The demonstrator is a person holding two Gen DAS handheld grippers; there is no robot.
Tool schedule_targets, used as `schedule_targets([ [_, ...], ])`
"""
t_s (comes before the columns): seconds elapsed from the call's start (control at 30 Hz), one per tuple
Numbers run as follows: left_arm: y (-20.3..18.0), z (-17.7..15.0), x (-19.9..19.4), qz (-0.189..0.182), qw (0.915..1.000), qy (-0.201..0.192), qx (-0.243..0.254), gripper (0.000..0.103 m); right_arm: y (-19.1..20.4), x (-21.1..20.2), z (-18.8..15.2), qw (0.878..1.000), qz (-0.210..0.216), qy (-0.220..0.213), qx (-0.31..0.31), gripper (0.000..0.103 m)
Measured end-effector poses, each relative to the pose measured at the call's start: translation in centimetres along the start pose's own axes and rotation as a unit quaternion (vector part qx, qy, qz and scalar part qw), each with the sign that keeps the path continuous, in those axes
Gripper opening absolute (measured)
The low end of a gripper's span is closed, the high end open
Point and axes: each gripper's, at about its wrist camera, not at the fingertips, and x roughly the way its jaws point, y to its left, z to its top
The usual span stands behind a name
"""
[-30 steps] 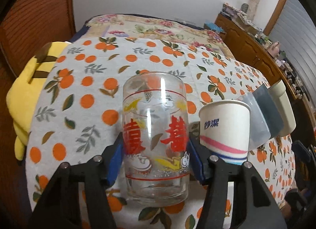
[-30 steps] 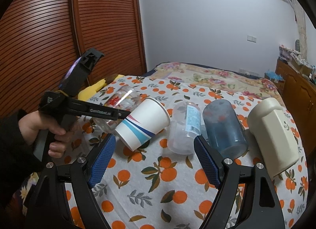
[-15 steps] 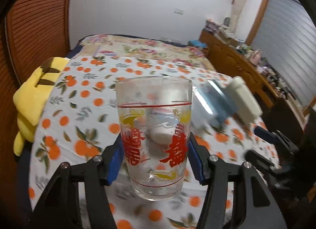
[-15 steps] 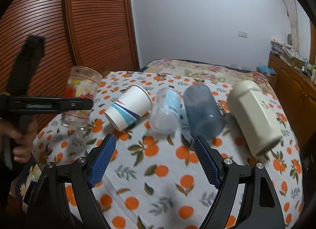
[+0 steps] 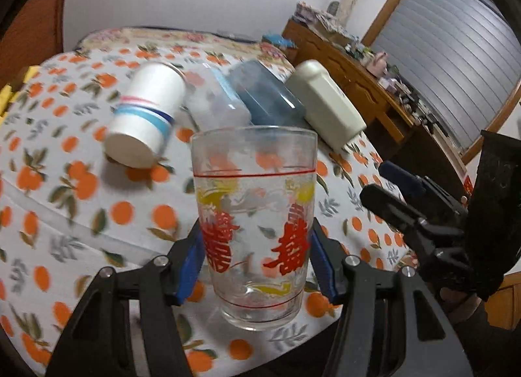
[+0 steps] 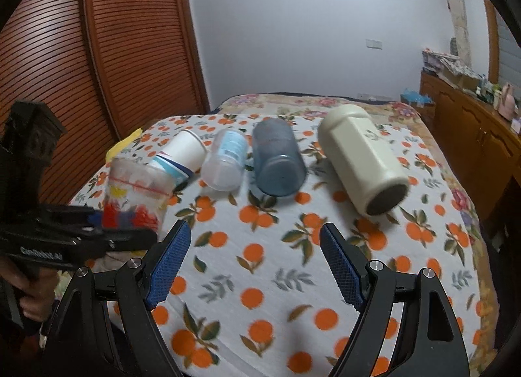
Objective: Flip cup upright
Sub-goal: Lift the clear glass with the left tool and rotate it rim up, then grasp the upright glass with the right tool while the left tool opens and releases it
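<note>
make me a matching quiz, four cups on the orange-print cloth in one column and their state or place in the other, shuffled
Things:
1. glass cup with red characters
2. paper cup
3. blue tumbler
4. cream cup

States:
A. on its side, farthest right in the right wrist view
B. upright, clamped in the left hand-held gripper
C. on its side, next to the clear plastic cup and cream cup
D. on its side, striped

Pairs: 1-B, 2-D, 3-C, 4-A
</note>
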Motion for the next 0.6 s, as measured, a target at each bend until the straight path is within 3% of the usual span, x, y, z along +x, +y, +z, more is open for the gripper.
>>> schedule_targets([
  [0.17, -1.7, 0.2, 2.2, 0.004, 0.9998, 0.017, 0.001, 0.058, -1.4, -0.3, -0.2, 1.000, -0.009, 0.003, 0.009, 0.083],
  [0.6, -1.8, 1.4, 4.6, 0.020, 0.9992, 0.034, -0.005, 0.062, -2.1, -0.3, -0.2, 1.000, -0.015, 0.006, 0.012, 0.083],
])
